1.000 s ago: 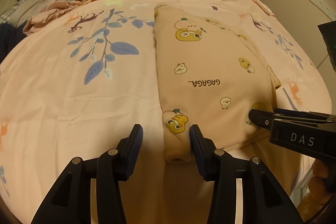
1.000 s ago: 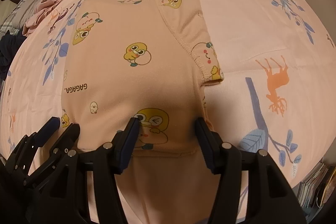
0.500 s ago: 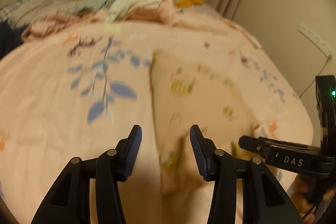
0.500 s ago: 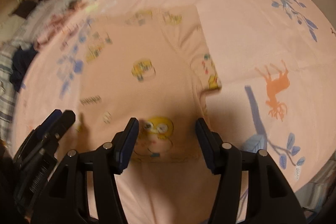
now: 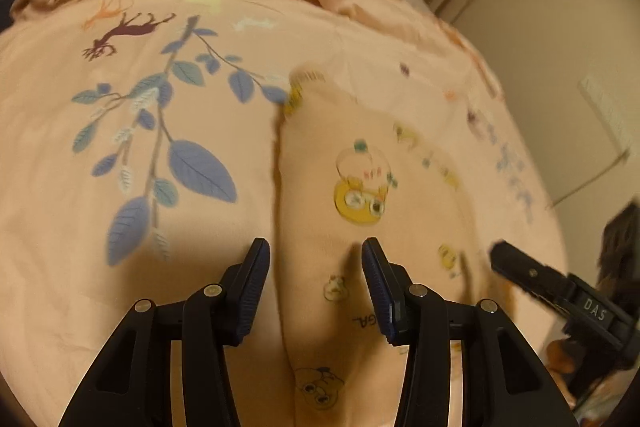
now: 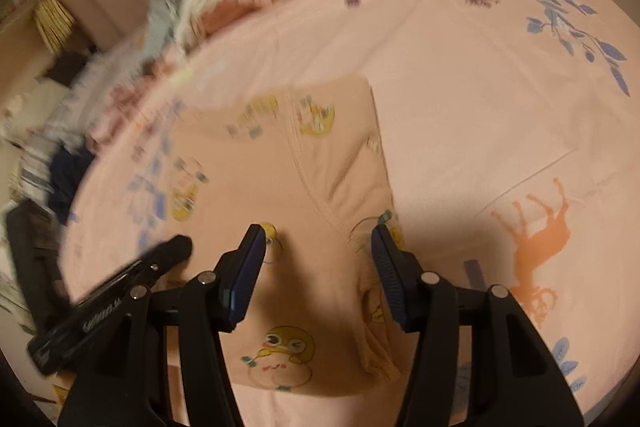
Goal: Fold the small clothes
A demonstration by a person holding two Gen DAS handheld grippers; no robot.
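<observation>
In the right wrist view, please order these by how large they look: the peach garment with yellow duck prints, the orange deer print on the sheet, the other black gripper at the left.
1. Peach duck-print garment, clearly largest.
2. and 3. Orange deer print and black left gripper: alike; the gripper is blurred and nearer the camera, so unranked.

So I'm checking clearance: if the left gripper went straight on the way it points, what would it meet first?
Probably the folded duck-print garment lying on the bedsheet; the open left gripper straddles its left edge, though depth is unclear.
</observation>
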